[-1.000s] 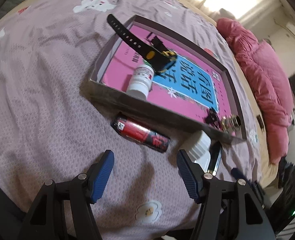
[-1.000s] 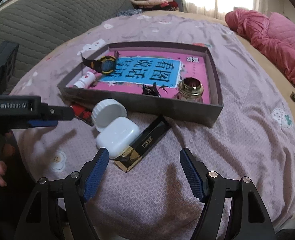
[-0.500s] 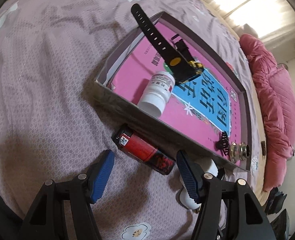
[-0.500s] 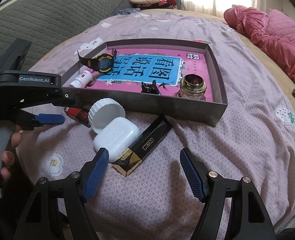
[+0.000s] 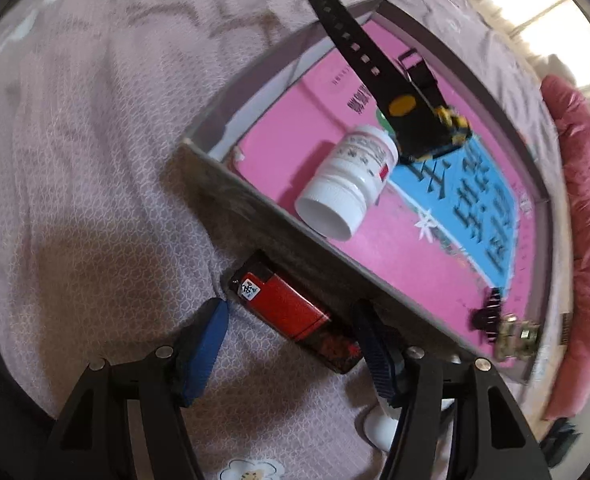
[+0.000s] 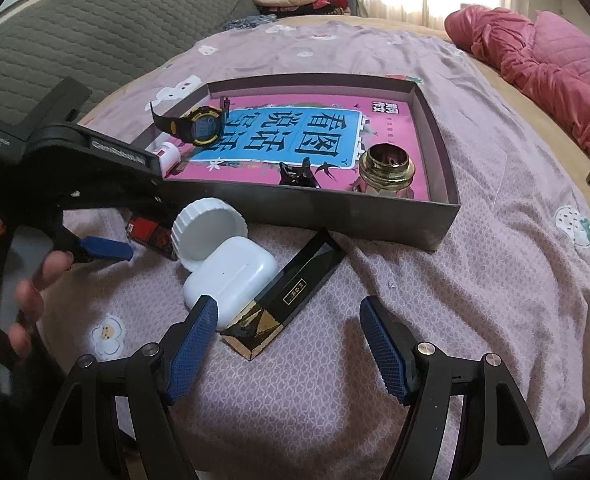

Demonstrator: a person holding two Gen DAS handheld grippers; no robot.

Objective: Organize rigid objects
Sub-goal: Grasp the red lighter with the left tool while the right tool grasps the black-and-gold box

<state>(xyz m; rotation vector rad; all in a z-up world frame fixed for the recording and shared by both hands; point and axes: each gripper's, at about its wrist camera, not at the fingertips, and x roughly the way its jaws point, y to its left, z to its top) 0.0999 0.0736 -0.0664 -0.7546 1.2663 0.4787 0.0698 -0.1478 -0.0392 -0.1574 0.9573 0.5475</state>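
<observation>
On the left side of the bed, I am holding my left gripper (image 5: pixel 291 344) over the red lighter (image 5: pixel 295 316), its blue fingers (image 5: pixel 205 344) spread wide and straddling the lighter without pressing on it. That lighter is lying on the mauve bedspread (image 5: pixel 95 160), just outside the near wall of the grey box (image 5: pixel 279 236). Inside the box, a white pill bottle (image 5: pixel 347 184) is resting on its side on a pink and blue book (image 5: pixel 475 208), and a black and yellow watch (image 5: pixel 407 108) is lying just beyond it with its strap poking up over the rim. Moving rightward, a black hair clip (image 6: pixel 297 174) and a brass jar (image 6: pixel 387 172) are sitting near the box's front right corner. Below them on the bedspread, a white lid (image 6: pixel 209 232) is leaning against a white earbud case (image 6: pixel 231 280), and a black and gold slim box (image 6: pixel 291 292) is lying beside that. My right gripper (image 6: pixel 289 344) is hovering over these with its fingers wide apart and nothing between them.
</observation>
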